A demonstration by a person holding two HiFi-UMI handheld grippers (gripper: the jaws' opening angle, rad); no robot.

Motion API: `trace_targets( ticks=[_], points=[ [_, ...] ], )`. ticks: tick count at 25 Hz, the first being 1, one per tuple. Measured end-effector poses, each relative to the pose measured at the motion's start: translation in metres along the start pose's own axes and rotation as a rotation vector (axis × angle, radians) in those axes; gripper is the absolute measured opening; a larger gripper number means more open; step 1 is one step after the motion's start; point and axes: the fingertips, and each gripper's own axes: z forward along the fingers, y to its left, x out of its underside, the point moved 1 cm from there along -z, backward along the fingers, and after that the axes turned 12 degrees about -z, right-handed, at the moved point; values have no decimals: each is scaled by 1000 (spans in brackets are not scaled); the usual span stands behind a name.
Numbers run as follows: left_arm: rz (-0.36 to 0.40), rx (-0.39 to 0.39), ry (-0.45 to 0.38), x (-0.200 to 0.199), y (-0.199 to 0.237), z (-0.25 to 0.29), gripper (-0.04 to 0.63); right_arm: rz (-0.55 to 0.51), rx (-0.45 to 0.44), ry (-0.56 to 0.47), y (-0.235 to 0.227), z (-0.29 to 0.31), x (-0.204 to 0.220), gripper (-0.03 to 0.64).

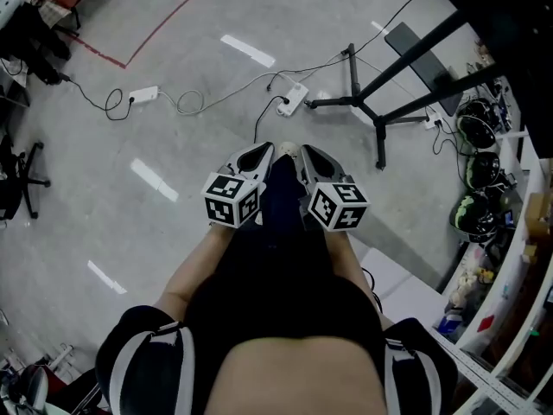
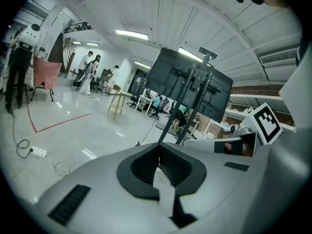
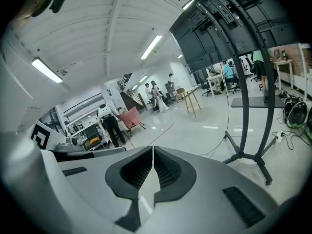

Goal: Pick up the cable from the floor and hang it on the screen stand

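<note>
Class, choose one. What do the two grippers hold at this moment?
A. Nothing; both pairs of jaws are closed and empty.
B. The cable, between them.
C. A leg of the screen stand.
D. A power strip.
A: the left gripper and right gripper each show jaws shut together with nothing between, and the white cable lies on the floor.
</note>
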Motion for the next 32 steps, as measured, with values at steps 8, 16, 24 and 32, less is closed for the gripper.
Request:
trace_targets(
  ticks=[8,16,24,32],
  points=[
    [-8,-17,6,-27,15,56,8,-29,-29,-6,-40,46,-37,26],
    [-27,-58,6,-73,28,117,8,4,-49,17,-94,90,-70,26],
    [-31,-97,19,-104,59,176,8,25,-79,44,-144,139,-93,26],
    [-49,-141,-18,-144,86,225,8,3,-115,80,-186,197,-116,26]
  ],
)
